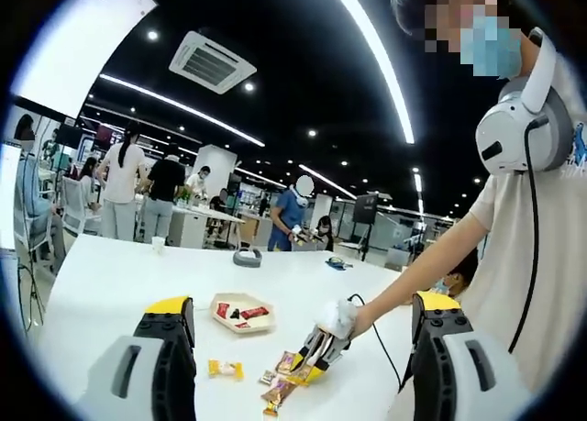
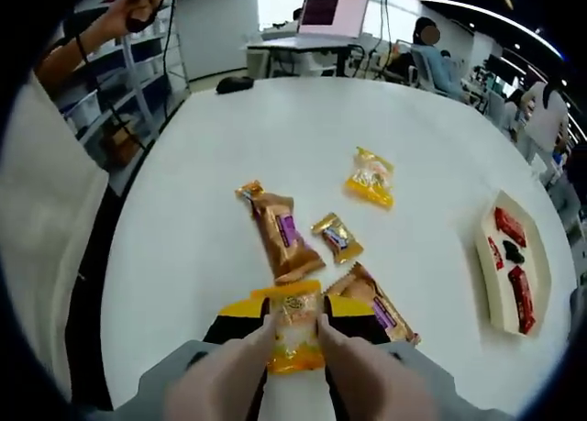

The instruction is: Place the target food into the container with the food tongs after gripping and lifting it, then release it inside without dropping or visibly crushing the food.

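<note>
1. Two grippers are at work over a white table (image 2: pixel 229 146). In the right gripper view the right gripper (image 2: pixel 295 318) has its jaws pinched on a yellow snack packet (image 2: pixel 295 334), which sits upright between the two pale pads at the near edge of the table.
2. Just beyond that packet lie a long brown bar (image 2: pixel 278 233), a small gold wrapped sweet (image 2: pixel 337 237) and another brown bar (image 2: pixel 378 304), the last touching or nearly touching the gripper's right yellow tip.
3. Farther out, a yellow packet (image 2: pixel 371 177) lies alone with bare table all round it.
4. A pale hexagonal tray (image 2: pixel 495 279) sits well apart to the right, close to the table's edge, with red and dark wrapped pieces (image 2: pixel 511 227) already in it.
5. Between the packets and the tray the tabletop is bare.
6. In the left gripper view the left gripper (image 1: pixel 303 343) is held high, its jaws spread wide and holding nothing; between them show the tray (image 1: pixel 266 325), the lone yellow packet (image 1: pixel 225 369), and the right gripper (image 1: pixel 307 373) down among the snacks.
7. Beyond the table's far edge, people (image 1: pixel 124 187) stand among desks.
</note>
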A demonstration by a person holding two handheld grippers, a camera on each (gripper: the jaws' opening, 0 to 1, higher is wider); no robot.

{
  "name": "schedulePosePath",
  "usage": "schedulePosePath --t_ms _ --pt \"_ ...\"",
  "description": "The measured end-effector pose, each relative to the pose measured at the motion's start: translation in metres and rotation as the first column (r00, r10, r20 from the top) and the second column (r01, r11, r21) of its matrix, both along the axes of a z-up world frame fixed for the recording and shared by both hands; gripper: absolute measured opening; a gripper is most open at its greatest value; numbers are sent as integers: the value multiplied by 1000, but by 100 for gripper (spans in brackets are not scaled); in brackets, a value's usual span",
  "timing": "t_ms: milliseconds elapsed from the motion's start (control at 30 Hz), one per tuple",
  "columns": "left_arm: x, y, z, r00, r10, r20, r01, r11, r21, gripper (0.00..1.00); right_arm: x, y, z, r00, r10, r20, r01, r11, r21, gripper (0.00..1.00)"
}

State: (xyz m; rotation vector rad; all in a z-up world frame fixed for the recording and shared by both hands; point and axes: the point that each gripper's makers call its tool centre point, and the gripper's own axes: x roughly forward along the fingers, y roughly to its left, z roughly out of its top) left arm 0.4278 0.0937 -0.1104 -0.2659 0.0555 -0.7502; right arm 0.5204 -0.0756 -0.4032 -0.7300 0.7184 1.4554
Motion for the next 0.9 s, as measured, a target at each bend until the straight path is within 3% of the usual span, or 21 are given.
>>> schedulePosePath --t_ms 267,600,633,700,900 --pt "-3 -1 4 999 20 25 -19 999 -27 99 1 0 0 1000 -26 -7 26 1000 0 23" --pt "-14 6 0 999 46 1 -46 999 -28 99 2 -1 0 999 -31 -16 31 999 -8 23" --pt "-14 6 0 999 46 0 -46 999 -29 99 3 -1 1 999 -37 -23 37 999 -4 23" --pt "-16 6 1 999 50 1 -50 998 -29 99 5 -4 1 988 -133 -78 133 991 -7 23" --pt "-22 9 4 998 55 7 -55 998 -26 99 -9 -10 6 998 -54 -36 54 998 -14 22"
